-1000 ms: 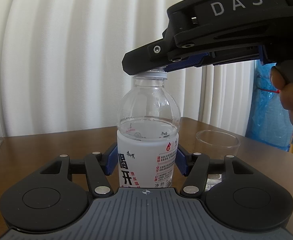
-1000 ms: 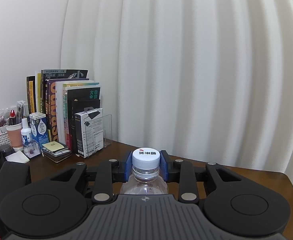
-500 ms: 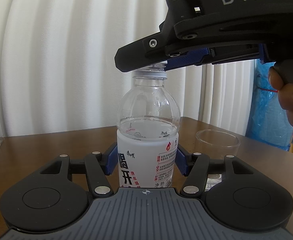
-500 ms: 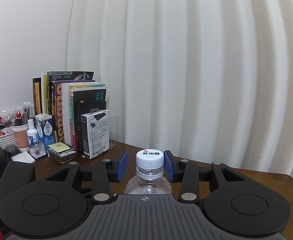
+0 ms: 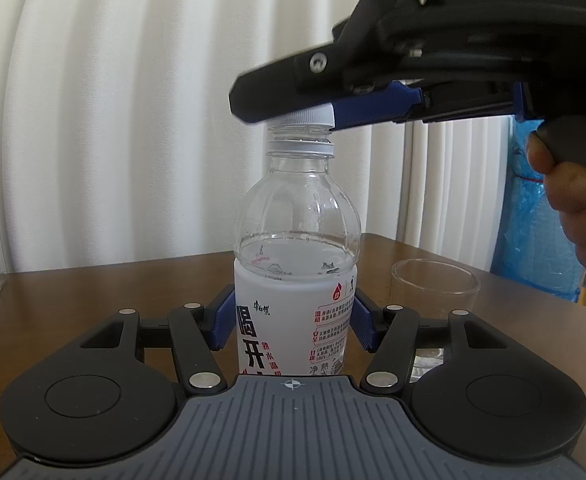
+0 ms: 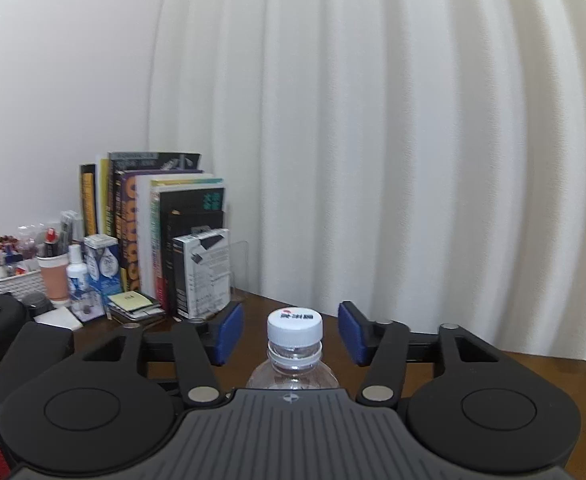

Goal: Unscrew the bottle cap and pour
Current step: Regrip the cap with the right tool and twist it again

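Note:
A clear water bottle (image 5: 297, 248) with a white label stands upright on the brown table (image 5: 93, 292). My left gripper (image 5: 291, 320) is shut on the bottle's labelled body. The white cap (image 6: 294, 326) sits on the bottle's neck, raised so the threads show below it in the left wrist view (image 5: 307, 114). My right gripper (image 6: 291, 332) is open, its blue pads apart on either side of the cap without touching it. An empty clear glass (image 5: 435, 288) stands on the table to the right of the bottle.
A row of books (image 6: 153, 228), a white box (image 6: 203, 272) and small desk items (image 6: 53, 276) stand at the back left. A white curtain (image 6: 373, 140) hangs behind the table. A blue plastic bag (image 5: 541, 240) is at the far right.
My right gripper has opened off the cap; its pads spread wide apart. It has also lifted and tilted. The left gripper and bottle have not moved.

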